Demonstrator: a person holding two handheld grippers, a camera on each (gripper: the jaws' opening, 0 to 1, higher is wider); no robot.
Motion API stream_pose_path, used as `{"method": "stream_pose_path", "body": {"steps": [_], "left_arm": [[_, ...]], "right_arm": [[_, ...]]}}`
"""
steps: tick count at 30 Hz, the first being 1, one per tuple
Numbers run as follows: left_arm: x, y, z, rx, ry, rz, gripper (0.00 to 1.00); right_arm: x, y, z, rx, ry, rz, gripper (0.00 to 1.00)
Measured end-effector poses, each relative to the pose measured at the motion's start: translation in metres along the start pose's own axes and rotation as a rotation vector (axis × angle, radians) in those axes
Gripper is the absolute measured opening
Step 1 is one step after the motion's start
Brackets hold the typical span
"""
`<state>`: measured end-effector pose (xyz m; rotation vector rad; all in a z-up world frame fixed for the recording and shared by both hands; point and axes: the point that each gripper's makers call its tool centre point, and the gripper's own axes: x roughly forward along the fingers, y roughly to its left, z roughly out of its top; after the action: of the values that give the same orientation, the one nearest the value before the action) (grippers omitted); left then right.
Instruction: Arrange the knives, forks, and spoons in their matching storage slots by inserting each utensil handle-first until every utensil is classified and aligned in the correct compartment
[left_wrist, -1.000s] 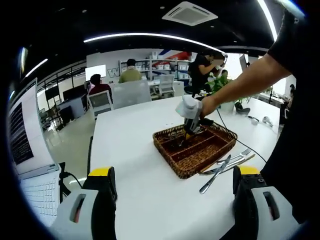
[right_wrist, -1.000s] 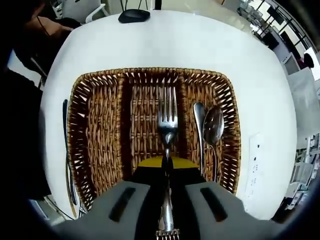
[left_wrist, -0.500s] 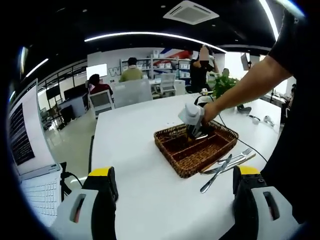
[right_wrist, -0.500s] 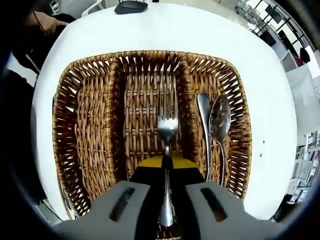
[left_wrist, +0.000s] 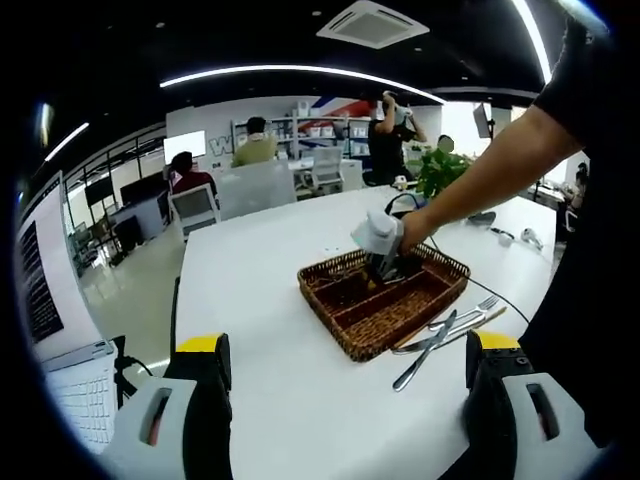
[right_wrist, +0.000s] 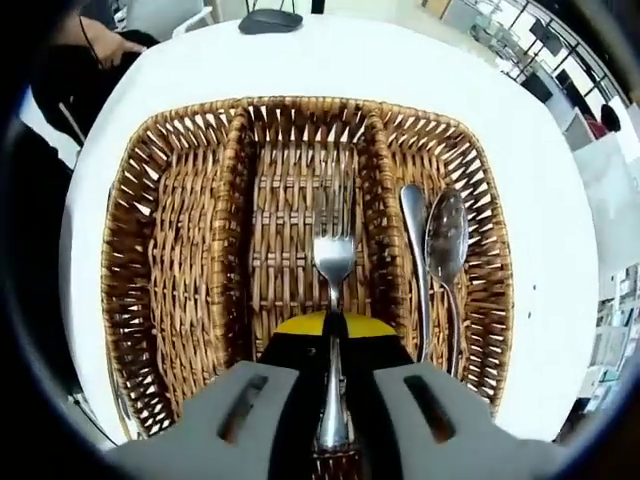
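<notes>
Looking along my right tongs (right_wrist: 333, 400), I've got them pinched shut on a fork (right_wrist: 333, 262), handle between the jaws and tines pointing away, hanging over the middle compartment of the wicker tray (right_wrist: 120, 260). Can't tell if the tines are touching the weave or just above it. Left compartment looks bare weave from here. Over in the right compartment two spoons (right_wrist: 445, 235) lie side by side, one bowl at the far end, the other handle-end far, right next to each other. A dark mouse-shaped thing (right_wrist: 270, 20) sits on the white worktop (right_wrist: 560, 230) past the far rim of the tray.

From my left tongs (left_wrist: 345, 400), jaws spread wide with nothing between them, hovering at the near end of the worktop (left_wrist: 260, 300). A laptop (left_wrist: 60, 360) sits off to the left. The tray (left_wrist: 385, 315) is out toward the right, with my right tongs (left_wrist: 385, 262) dipped into it. Just beside the tray's near-right edge, a knife (left_wrist: 425, 350) and a fork (left_wrist: 470, 315) lie loose on the worktop with more cutlery I can't sort out. People sit at desks (left_wrist: 250, 150) far behind.
</notes>
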<state>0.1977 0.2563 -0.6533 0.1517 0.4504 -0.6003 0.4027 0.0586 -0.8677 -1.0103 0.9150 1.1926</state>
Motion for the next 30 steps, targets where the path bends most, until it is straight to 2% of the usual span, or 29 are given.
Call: {"method": "stream_pose_path", "body": {"steps": [3,5,6,7,8,11,12,13,16,17,19,22,24,26,28,29,30], "left_arm": [[0.003,-0.005,0.008,0.021,-0.001,-0.011,1.0],[0.005,-0.005,0.009,0.034,-0.002,-0.014,1.0],[0.006,-0.004,0.01,0.035,-0.003,-0.013,1.0],[0.008,-0.002,0.009,0.032,-0.006,-0.012,1.0],[0.009,-0.001,0.01,0.024,-0.011,-0.012,1.0],[0.011,-0.002,0.012,0.011,-0.024,-0.014,1.0],[0.012,-0.003,0.014,0.006,-0.03,-0.016,1.0],[0.014,-0.005,0.016,0.004,-0.035,-0.021,1.0],[0.018,-0.013,0.019,0.016,-0.036,-0.037,1.0],[0.019,-0.014,0.02,0.02,-0.035,-0.042,1.0],[0.022,-0.017,0.023,0.025,-0.04,-0.052,1.0],[0.024,-0.018,0.025,0.029,-0.044,-0.064,1.0],[0.027,-0.017,0.026,0.037,-0.049,-0.066,1.0],[0.03,-0.021,0.03,0.043,-0.062,-0.085,1.0],[0.034,-0.022,0.034,0.046,-0.064,-0.095,1.0],[0.036,-0.023,0.035,0.047,-0.063,-0.1,1.0],[0.039,-0.024,0.037,0.046,-0.063,-0.113,1.0]], "right_arm": [[-0.002,0.002,0.001,0.074,0.003,-0.02,0.03],[-0.004,0.001,0.002,0.08,-0.002,-0.027,0.05],[-0.005,0.0,0.002,0.087,0.0,-0.037,0.07],[-0.005,0.002,0.007,0.045,-0.023,-0.017,0.09],[-0.011,0.003,0.005,0.055,-0.01,-0.032,0.14],[-0.018,0.014,0.011,0.037,-0.024,0.001,0.28],[-0.023,0.006,0.015,-0.021,-0.036,-0.048,0.29],[-0.027,0.013,0.015,0.007,-0.038,-0.022,0.32],[-0.042,0.011,0.023,0.05,-0.099,-0.035,0.36],[-0.044,0.008,0.027,0.06,-0.132,-0.049,0.41],[-0.051,0.005,0.025,0.1,-0.144,-0.073,0.53],[-0.061,0.001,0.027,0.11,-0.189,-0.098,0.63],[-0.071,-0.002,0.022,0.124,-0.19,-0.129,0.63],[-0.08,-0.003,0.028,0.144,-0.238,-0.16,0.76],[-0.09,-0.009,0.026,0.205,-0.274,-0.22,0.99],[-0.092,-0.01,0.025,0.211,-0.276,-0.23,0.97],[-0.1,-0.013,0.018,0.215,-0.253,-0.262,1.0]]}}
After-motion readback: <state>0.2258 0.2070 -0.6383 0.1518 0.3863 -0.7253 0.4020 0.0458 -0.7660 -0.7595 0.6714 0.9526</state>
